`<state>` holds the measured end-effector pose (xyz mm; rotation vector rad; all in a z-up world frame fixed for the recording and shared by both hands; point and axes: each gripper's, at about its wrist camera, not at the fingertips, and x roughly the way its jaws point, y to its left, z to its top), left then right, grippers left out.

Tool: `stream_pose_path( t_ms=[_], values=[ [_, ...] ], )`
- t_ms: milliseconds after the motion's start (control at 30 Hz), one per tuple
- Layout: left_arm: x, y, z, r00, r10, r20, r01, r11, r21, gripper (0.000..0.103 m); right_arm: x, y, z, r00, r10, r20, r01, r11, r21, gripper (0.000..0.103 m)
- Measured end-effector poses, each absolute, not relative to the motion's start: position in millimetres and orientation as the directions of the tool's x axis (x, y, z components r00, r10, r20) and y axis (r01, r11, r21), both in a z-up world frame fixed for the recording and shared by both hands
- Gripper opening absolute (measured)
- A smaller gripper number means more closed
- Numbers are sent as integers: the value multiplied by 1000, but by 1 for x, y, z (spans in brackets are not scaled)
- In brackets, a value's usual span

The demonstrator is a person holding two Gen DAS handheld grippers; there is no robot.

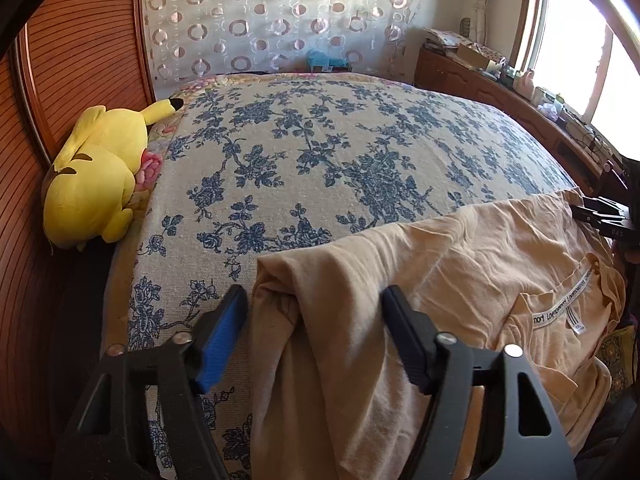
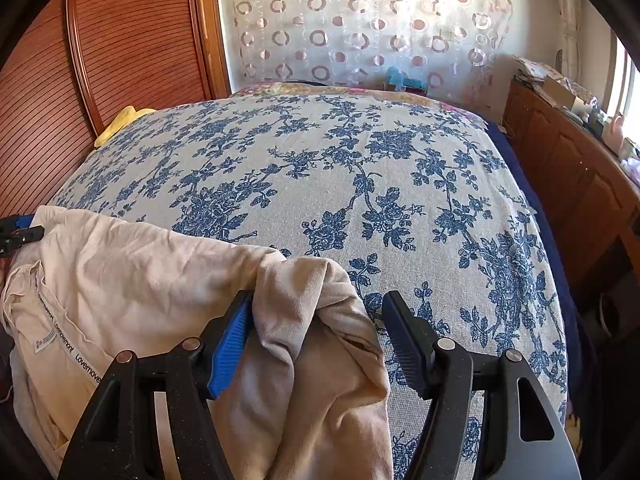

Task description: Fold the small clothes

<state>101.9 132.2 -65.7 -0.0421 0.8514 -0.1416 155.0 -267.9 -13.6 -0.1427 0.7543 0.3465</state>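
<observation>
A pale peach T-shirt [image 1: 460,260] lies crumpled at the near edge of the bed, its neckline tape [image 1: 568,292] and white label facing up. My left gripper [image 1: 314,320] is open and straddles the shirt's folded left edge; the dark finger rests against the cloth, while the blue pad [image 1: 220,340] stands just off it. In the right wrist view, my right gripper [image 2: 318,320] is open around the bunched right end of the shirt [image 2: 140,272]. Its blue pad [image 2: 234,336] touches the cloth and the dark pad stands clear. Each gripper's tip shows at the edge of the other's view.
The bed carries a cream cover with blue flowers [image 1: 320,152]. A yellow plush toy [image 1: 96,176] lies at the bed's left side by a slatted wooden door [image 1: 80,48]. A wooden cabinet [image 2: 568,184] with clutter runs along the right under a bright window.
</observation>
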Motion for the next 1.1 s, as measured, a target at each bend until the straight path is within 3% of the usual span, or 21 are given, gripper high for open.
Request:
stream_pose_path(
  t_ms=[67,433,500,567,633,1033,1100],
  values=[
    [101,131,-63,649,-158,-744,116,987,-109,52,155,-267,-14,675,253,-693,-359,933,-9,70],
    [105,133,-64,653,-147,-743,105,989,-104,51,156,-266,-14,674,251,-695,-357,934,-9,70],
    [104,132,-64,653,-152,-742,114,988,-102,44,156,-266,-14,674,251,-695,-357,934,-10,70],
    [102,129,-63,650,-174,-740,131,985,-116,27,156,-266,-14,674,250,-695,-357,934,-10,70],
    [99,126,-60,657,-180,-732,139,983,-117,20,156,-265,-14,673,249,-696,-357,934,-12,70],
    [94,116,-55,672,-164,-722,151,985,-83,18,157,-264,-14,666,259,-700,-375,927,-14,70],
    [95,116,-57,667,-167,-726,153,984,-87,17,155,-263,-14,663,270,-699,-391,920,-15,60]
  ],
)
